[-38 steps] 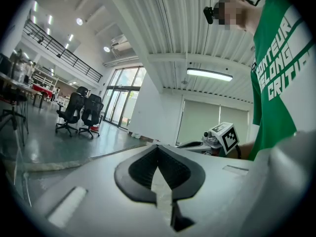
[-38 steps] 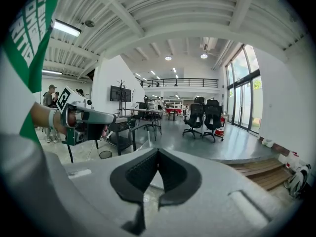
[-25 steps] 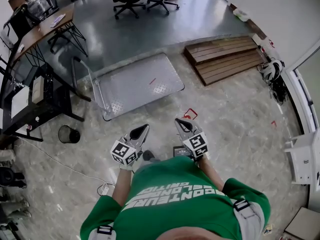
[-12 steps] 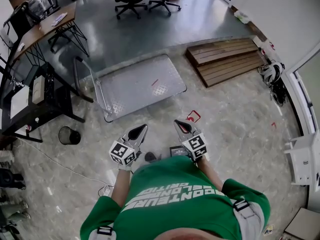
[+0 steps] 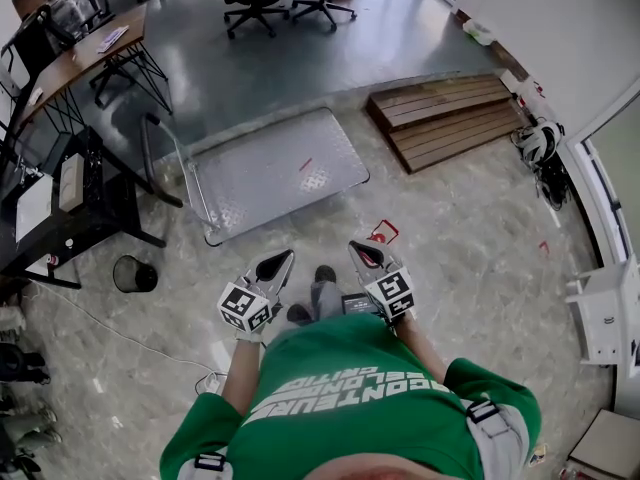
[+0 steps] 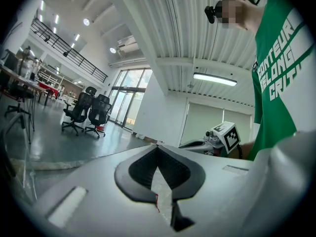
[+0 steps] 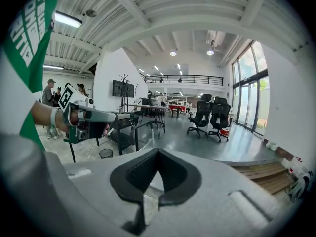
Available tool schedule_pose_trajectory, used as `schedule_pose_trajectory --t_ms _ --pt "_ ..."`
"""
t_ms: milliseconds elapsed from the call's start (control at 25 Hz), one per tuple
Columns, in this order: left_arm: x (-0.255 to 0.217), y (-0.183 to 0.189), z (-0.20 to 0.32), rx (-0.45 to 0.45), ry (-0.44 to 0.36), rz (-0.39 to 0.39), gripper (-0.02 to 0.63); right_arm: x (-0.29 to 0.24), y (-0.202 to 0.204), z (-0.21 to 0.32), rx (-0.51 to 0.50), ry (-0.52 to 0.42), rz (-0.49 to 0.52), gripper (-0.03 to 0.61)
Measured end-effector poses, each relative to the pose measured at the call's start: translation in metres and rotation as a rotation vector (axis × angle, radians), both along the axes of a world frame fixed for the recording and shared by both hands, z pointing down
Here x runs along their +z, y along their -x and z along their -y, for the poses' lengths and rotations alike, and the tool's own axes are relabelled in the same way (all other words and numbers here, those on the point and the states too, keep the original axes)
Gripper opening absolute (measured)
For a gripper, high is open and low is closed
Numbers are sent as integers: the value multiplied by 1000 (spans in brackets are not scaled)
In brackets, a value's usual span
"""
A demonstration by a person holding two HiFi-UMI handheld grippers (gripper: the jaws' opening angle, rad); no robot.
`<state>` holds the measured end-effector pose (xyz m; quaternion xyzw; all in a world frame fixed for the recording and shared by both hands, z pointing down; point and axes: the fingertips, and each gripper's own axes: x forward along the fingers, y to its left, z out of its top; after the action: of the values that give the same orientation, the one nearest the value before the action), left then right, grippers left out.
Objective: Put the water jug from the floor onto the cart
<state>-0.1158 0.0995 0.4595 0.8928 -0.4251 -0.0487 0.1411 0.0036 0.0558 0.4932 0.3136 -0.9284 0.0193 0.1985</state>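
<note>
Not started: cart [image 5: 270, 173] upper centre carries nothing, no jug in view; left gripper [image 5: 283, 259] and right gripper [image 5: 356, 246] clenched, empty.

White block lettering, three lines, on green shirt [image 5: 350, 393]. Left gripper view: partial "ONTEUR" / "ELONG" / "CRITI", cut at shirt edge. Head view: same print upside down, too blurry to read whole. Marker cube [image 5: 247, 307] on left hand-held gripper [image 5: 277, 261] and second cube [image 5: 395, 291] on right hand-held gripper [image 5: 363, 251]: black-white square codes, no letters.
</note>
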Motion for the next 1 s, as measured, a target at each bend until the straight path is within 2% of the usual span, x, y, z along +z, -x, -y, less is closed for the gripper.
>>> schedule_pose_trajectory --t_ms 440,1000 --pt "6 0 20 16 0 23 10 12 -5 21 27 6 15 -6" --pt "13 -15 58 94 23 37 11 21 -28 52 107 30 11 -8"
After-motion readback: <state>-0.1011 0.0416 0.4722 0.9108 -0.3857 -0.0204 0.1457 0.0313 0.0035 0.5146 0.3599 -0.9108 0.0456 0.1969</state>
